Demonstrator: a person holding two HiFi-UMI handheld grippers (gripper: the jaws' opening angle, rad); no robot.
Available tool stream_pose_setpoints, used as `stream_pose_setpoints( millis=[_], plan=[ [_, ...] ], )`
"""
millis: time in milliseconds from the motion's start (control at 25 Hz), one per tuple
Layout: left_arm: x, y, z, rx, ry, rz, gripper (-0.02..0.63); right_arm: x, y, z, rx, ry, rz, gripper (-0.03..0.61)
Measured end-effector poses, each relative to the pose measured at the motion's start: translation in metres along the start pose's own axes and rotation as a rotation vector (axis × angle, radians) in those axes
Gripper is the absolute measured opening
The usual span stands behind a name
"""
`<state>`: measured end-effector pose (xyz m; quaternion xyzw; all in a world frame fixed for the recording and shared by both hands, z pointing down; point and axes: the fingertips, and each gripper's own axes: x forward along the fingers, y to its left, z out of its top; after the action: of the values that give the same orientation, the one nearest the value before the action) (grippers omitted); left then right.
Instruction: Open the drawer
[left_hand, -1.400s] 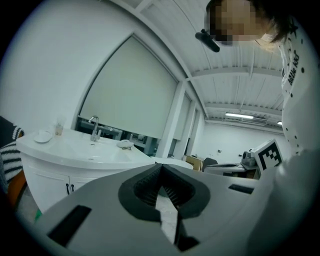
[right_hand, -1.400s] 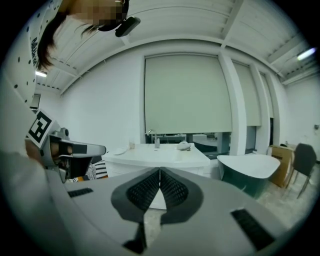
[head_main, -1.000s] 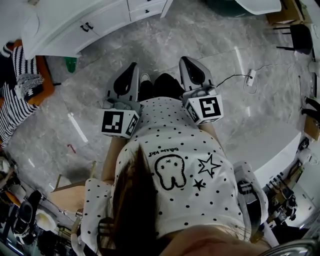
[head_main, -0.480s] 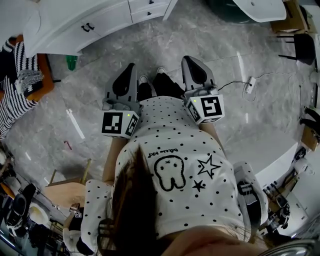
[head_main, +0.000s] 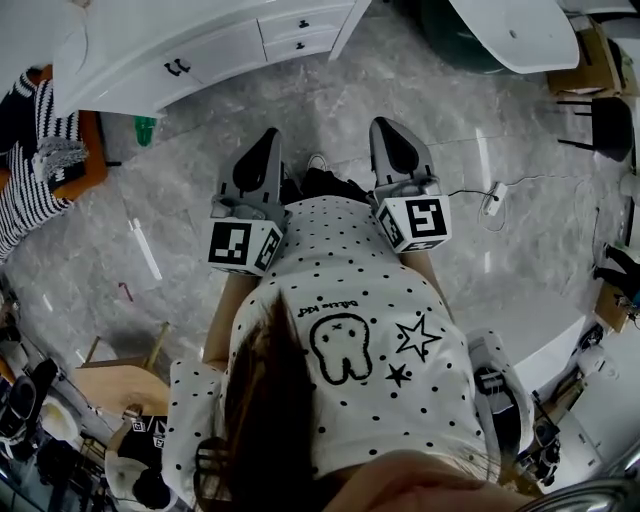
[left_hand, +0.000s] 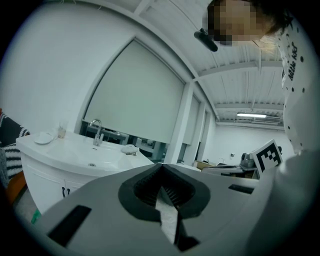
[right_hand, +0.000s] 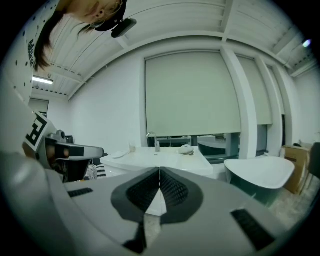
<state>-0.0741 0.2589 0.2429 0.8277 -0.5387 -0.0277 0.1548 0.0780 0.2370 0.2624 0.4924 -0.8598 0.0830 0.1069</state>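
Closing in on the white curved vanity cabinet (head_main: 120, 45) at upper left of head view; caught it lower and larger in frame than a second earlier, with its paired dark door handles (head_main: 178, 68) dropped down too. Noted the black-and-white striped cloth (head_main: 20, 200) at the far left edge, beside the vanity. Kept the left grey two-jaw gripper (head_main: 268, 135) low against the white polka-dot shirt (head_main: 350, 300), pointed forward, with jaws pressed together and nothing between them, same as in both earlier frames; confirmed on the same gripper (left_hand: 161, 166) in left gripper view, with the chrome basin tap (left_hand: 95, 131) well beyond. Found the white drawers with small dark knobs (head_main: 300, 22) stacked just right of the doors at top centre, both flush and unopened, well apart from either gripper. Carried the right grey two-jaw gripper (head_main: 383, 125) alongside, likewise pressed together and empty (right_hand: 160, 170), with the vanity dead ahead in right gripper view. Saw the white power strip on a black cable (head_main: 490, 200) slid down-frame on the grey marble floor (head_main: 200, 200), matching a forward walk. Judged as approach only: no contact yet, more closing needed, then jaws to be spread before taking a knob.
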Motion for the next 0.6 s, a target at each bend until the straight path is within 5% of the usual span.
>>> stream_pose_setpoints(
  millis=[600],
  plan=[
    [0.051,-0.023,-0.010,-0.004,0.006,0.028,0.005,0.015,-0.062,-0.001,-0.003,0.000,0.012,0.013]
  ],
)
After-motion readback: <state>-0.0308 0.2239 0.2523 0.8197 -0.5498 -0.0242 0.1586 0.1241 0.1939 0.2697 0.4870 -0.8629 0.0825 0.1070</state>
